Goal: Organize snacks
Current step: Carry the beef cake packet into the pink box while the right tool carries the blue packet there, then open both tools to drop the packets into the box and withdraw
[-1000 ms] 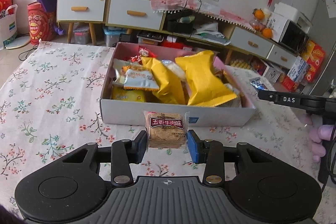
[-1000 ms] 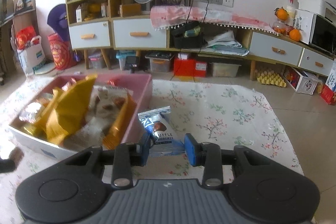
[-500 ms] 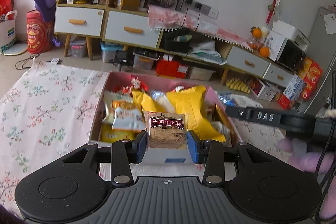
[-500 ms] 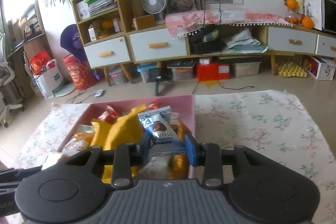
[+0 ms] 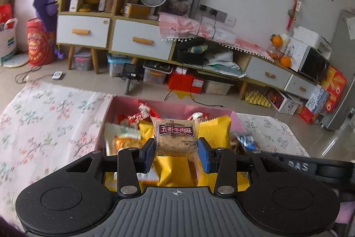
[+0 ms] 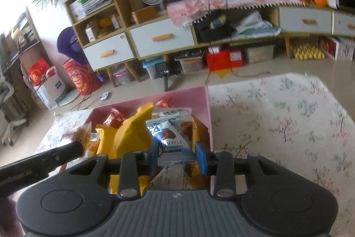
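A counter under a white floral cloth carries a pink-lined cardboard box filled with yellow snack bags. Above the box, the left gripper pinches a clear-wrapped brown biscuit packet with a maroon label reading 五香牛肉味. The right gripper pinches a blue-and-silver packet marked "TRUFFLE CHOCOLATE", its first letter hidden.

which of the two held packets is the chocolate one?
The blue truffle chocolate packet in the right hand-held gripper. The left hand-held gripper holds a tan biscuit packet with a maroon label.
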{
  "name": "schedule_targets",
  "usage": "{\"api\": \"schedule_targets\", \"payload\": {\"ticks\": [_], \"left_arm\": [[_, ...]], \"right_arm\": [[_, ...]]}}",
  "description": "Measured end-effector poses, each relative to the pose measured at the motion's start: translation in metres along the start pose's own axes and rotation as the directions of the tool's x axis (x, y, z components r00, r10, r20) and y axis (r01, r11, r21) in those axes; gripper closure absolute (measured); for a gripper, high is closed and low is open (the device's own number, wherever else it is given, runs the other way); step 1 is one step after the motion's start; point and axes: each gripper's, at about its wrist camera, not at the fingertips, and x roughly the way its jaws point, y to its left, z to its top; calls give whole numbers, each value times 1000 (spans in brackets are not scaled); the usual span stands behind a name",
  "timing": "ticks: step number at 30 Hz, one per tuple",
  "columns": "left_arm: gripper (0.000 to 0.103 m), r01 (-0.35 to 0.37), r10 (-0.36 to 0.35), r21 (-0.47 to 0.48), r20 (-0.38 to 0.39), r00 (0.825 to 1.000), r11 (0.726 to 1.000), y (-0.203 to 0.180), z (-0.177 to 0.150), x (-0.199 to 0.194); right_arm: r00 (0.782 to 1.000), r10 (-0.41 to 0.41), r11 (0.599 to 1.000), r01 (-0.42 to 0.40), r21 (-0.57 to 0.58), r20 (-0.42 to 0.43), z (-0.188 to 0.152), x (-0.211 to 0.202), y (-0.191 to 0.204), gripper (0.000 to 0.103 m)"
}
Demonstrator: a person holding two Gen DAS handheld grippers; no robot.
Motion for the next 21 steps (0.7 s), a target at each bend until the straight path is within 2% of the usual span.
{"api": "schedule_targets", "payload": {"ticks": [5, 12, 14, 15, 17, 19, 21], "left_arm": [[65, -25, 24, 40, 14, 1000, 999, 0, 4, 22], [65, -50, 50, 38, -10, 999, 998, 3, 6, 45], [60, -45, 45, 32, 0, 999, 998, 5, 4, 47], [60, -45, 45, 29, 3, 999, 999, 5, 4, 48], [51, -56, 56, 20, 2, 998, 998, 6, 3, 49], [46, -61, 61, 22, 3, 998, 998, 5, 4, 50], [38, -57, 57, 29, -3, 998, 998, 3, 4, 49]], "right_arm": [[1000, 20, 998, -19, 63, -19, -1, 3, -8, 81], [999, 26, 999, -25, 45, -23, -3, 4, -6, 78], [999, 26, 999, -25, 37, -19, -2, 3, -7, 77], [1000, 25, 999, -25, 33, -14, -2, 2, -7, 71], [999, 39, 999, -38, 32, -6, -1, -1, -5, 63], [1000, 30, 999, -31, 23, 3, -1, -5, -3, 50], [999, 30, 1000, -30, 4, 16, 0, -9, -2, 46]]}}
